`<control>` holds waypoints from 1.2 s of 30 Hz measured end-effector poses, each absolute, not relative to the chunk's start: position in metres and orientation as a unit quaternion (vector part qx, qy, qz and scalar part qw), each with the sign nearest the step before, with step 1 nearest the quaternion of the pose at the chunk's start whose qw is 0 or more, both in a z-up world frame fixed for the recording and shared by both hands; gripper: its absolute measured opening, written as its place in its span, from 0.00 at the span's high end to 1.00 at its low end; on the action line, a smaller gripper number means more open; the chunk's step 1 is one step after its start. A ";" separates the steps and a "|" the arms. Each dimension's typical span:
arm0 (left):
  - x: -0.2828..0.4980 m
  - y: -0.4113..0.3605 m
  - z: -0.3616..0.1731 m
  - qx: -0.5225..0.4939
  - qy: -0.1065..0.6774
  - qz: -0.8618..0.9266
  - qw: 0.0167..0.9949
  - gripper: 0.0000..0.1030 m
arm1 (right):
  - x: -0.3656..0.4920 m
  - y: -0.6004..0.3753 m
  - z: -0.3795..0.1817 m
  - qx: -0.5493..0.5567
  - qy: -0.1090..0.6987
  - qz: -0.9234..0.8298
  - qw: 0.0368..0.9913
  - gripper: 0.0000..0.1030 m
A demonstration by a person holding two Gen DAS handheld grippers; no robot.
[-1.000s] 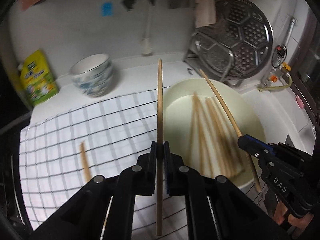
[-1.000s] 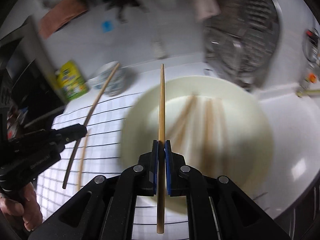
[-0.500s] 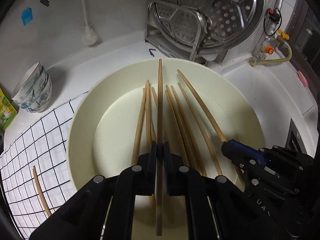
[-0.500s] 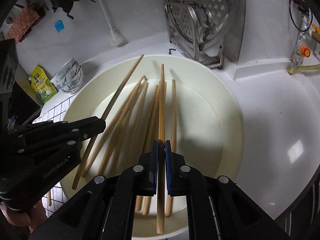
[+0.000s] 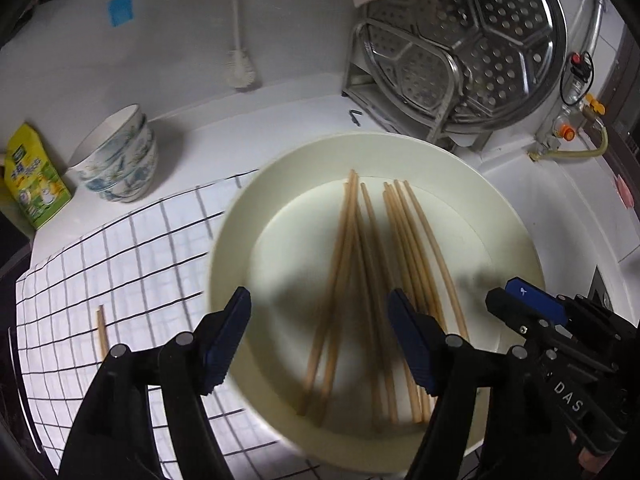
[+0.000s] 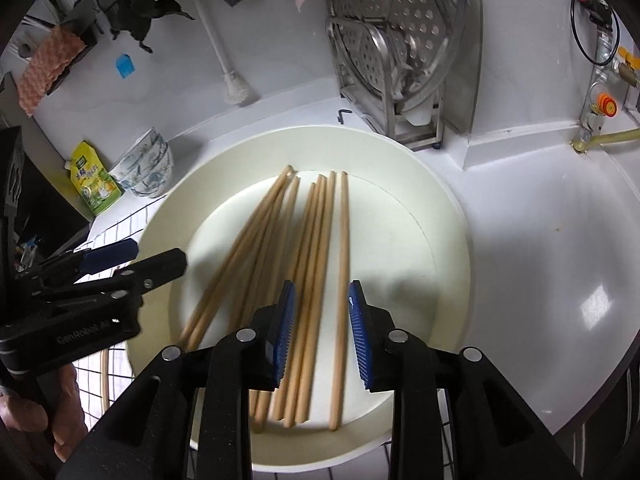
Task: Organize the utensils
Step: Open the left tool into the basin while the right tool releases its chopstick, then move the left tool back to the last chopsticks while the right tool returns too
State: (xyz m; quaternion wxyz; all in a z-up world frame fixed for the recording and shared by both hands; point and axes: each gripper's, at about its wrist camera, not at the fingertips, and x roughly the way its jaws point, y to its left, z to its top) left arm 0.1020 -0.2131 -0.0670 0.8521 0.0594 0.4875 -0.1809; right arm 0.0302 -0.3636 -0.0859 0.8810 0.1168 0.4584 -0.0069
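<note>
Cream plate directly beneath both claws, holding chopsticks with long axes running away from the claws. Left gripper opening wide, empty; right gripper opening, nothing pinched. Stray chopstick on checked cloth, left of the left claw, nearer that hand; the right view shows only a sliver.
</note>
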 end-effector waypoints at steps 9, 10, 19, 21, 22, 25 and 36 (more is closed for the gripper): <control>0.088 -0.140 -0.047 0.037 0.478 -0.137 0.867 0.28 | 0.022 -0.312 -0.072 0.106 0.455 0.033 0.884 0.71; 0.086 -0.127 -0.045 0.036 0.477 -0.127 0.869 0.28 | 0.021 -0.304 -0.071 0.104 0.455 0.039 0.884 0.71; 0.070 -0.020 -0.048 0.017 0.475 -0.052 0.878 0.22 | 0.016 -0.216 -0.065 0.080 0.448 0.104 0.884 0.64; 0.068 0.004 -0.052 0.013 0.477 -0.035 0.878 0.21 | 0.016 -0.192 -0.068 0.076 0.453 0.120 0.880 0.63; 0.067 0.013 -0.054 0.011 0.479 -0.029 0.877 0.21 | 0.017 -0.181 -0.072 0.073 0.457 0.126 0.877 0.63; 0.065 0.041 -0.063 0.007 0.483 -0.011 0.876 0.21 | 0.018 -0.150 -0.086 0.061 0.471 0.141 0.869 0.63; 0.056 0.095 -0.102 0.000 0.511 -0.008 0.860 0.20 | 0.022 -0.070 -0.153 0.030 0.526 0.153 0.836 0.63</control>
